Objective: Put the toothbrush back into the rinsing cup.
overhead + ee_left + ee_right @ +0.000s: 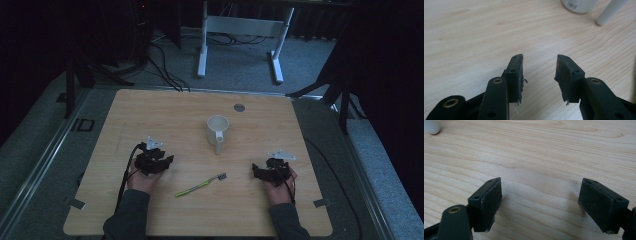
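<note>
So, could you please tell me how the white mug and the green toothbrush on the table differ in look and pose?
The mug is white and squat, standing upright with its opening upward; the toothbrush is thin, green-handled and lies flat at a slant. The mug sits farther up the table, near its middle; the toothbrush lies nearer the person, between the left gripper and the right gripper. Both rest on the wood, untouched by either open gripper.

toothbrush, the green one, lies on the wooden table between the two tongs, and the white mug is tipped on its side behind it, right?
Not quite. The green toothbrush does lie on the wooden table between the left tongs and right tongs, but the high view shows the white mug standing upright, its open mouth facing up.
</note>
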A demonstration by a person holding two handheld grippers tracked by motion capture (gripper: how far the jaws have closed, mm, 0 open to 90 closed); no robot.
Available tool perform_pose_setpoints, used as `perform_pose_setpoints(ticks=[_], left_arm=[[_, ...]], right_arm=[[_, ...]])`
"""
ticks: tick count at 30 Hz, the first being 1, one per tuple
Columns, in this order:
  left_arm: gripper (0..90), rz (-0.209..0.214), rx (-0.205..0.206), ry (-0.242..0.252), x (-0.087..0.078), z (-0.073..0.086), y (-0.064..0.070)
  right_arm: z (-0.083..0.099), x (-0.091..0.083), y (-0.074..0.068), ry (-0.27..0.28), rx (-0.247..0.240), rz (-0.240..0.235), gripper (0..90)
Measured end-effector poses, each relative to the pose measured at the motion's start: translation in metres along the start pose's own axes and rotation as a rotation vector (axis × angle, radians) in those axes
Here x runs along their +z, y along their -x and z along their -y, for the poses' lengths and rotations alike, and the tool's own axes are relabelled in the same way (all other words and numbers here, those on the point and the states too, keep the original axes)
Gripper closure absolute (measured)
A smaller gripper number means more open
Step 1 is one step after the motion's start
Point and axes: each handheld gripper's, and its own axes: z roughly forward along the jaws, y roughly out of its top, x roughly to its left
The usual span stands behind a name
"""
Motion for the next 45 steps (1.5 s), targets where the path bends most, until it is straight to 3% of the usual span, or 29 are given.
perform_pose_setpoints(ticks=[5,10,18,27,36,45], left_arm=[[56.8,0.018,0.012,0.025,-0.010,-0.009,0.003],[55.8,0.009,0.044,0.040,-0.016,-0.018,0.009],[56.2,0.028,0.119,0.023,-0.018,-0.029,0.025],[54.7,0.067,0.132,0.025,-0.018,-0.038,0.041],[55.4,0.116,0.176,-0.005,-0.017,-0.044,0.052],[55.4,0.124,0.211,-0.031,-0.016,-0.052,0.063]], right_arm=[[0.000,0.000,0.000,0.001,0.001,0.000,18.4],[0.000,0.000,0.000,0.001,0.000,0.000,18.4],[0.000,0.000,0.000,0.001,0.002,-0.001,18.4],[0.000,0.000,0.000,0.001,0.001,-0.001,18.4],[0.000,0.000,0.000,0.001,0.001,-0.001,18.4],[0.000,0.000,0.000,0.001,0.004,0.000,18.4]])
